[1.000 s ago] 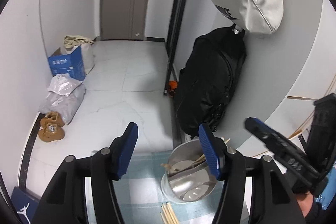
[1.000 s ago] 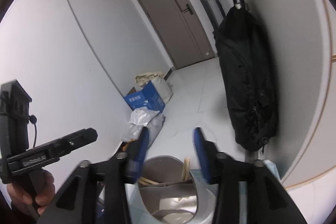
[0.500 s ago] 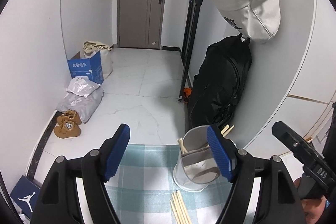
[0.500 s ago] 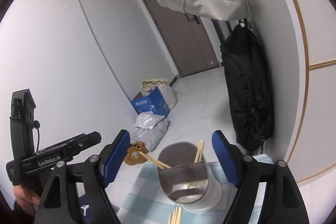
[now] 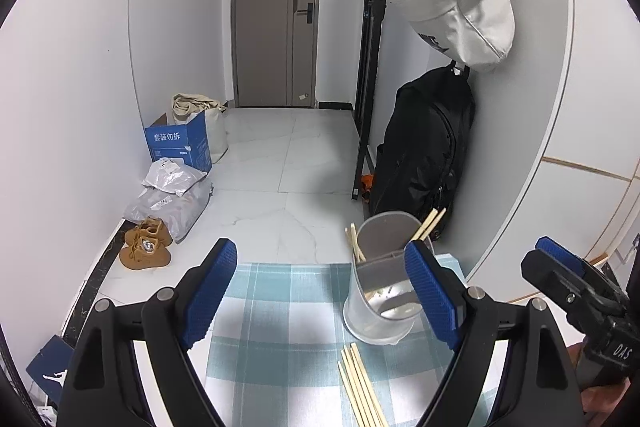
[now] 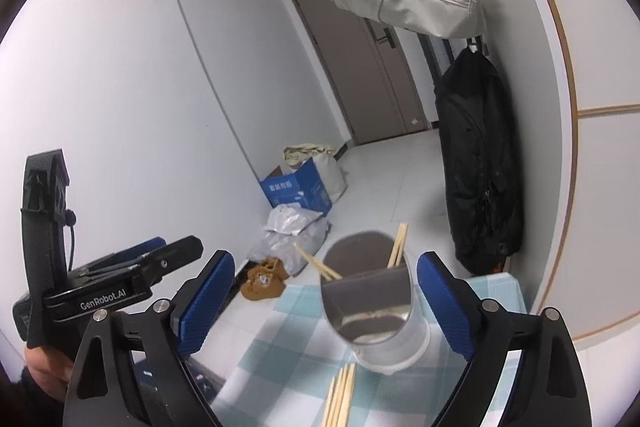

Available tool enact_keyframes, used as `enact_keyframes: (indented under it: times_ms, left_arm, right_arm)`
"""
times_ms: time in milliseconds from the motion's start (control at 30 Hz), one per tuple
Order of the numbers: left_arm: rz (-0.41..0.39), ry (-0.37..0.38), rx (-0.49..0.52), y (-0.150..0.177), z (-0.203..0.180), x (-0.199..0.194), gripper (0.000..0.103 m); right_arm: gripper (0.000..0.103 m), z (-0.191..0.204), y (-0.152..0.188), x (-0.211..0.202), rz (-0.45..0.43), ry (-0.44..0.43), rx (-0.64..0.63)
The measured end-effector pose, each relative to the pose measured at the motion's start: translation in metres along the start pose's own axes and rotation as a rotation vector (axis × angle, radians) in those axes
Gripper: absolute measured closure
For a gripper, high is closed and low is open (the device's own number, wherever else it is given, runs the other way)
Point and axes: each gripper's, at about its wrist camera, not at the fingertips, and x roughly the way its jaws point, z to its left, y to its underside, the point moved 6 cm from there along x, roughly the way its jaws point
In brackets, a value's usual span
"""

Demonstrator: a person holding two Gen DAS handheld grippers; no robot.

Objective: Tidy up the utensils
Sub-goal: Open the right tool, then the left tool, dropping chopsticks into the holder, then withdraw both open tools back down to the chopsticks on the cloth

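- Left wrist view: the left gripper has its jaws opening, with nothing pressed between the blue pads; bare checked tablecloth lies under the gap.
- The utensil holder, a grey divided cup, stands upright toward the far right corner of the tablecloth, partly behind the gripper's right finger; whether that finger touches it cannot be told.
- A few chopsticks already stand in the holder, leaning on its rim. The loose chopsticks lie flat in a bundle just in front of its base, running toward the near edge of the cloth.
- The right gripper shows at the right margin of this view, side-on, so its jaws cannot be judged here.
- Right wrist view: the right gripper is also opening and grasps nothing; the utensil holder stands between and beyond the pads, clear of both.
- The loose chopsticks lie on the tablecloth just below the holder. The left gripper appears at the left, borne by a hand.
- Handling judgement: the chopsticks look light, stiff, thin and smooth, so apt to roll or pivot. A pinch across the bundle near mid-length seems soundest. The holder looks light and tall; a sideways knock could tip it.
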Motion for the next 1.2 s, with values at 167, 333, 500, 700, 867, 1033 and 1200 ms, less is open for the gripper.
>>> enact_keyframes:
  times_ms: [167,333,500,700,867,1033,1200]
  left_arm:
    - [0.005,-0.007,0.011,0.022,0.001,0.005,0.02]
    - [0.048,-0.013,-0.007,0.049,0.009,0.018,0.02]
    - [0.1,-0.014,-0.033,0.073,0.016,0.035,0.02]
    - [0.174,-0.011,-0.047,0.097,0.028,0.053,0.02]
    - [0.243,0.008,-0.151,0.107,0.048,0.064,0.02]
    - [0.253,-0.051,-0.19,0.112,0.073,0.073,0.02]
    - [0.292,-0.042,-0.235,0.118,0.088,0.08,0.02]
  right_arm:
    - [0.007,0.0,0.023,-0.002,0.011,0.014,-0.021]
    - [0.007,-0.002,0.05,0.004,0.058,0.027,-0.032]
    - [0.008,-0.005,0.078,0.016,0.133,0.042,-0.043]
    - [0.026,-0.007,0.109,0.037,0.254,0.034,-0.058]
    - [0.039,-0.016,0.138,0.065,0.413,0.04,-0.024]
    - [0.056,-0.013,0.166,0.089,0.543,0.066,-0.054]
    - [0.076,-0.013,0.186,0.115,0.64,0.113,-0.105]
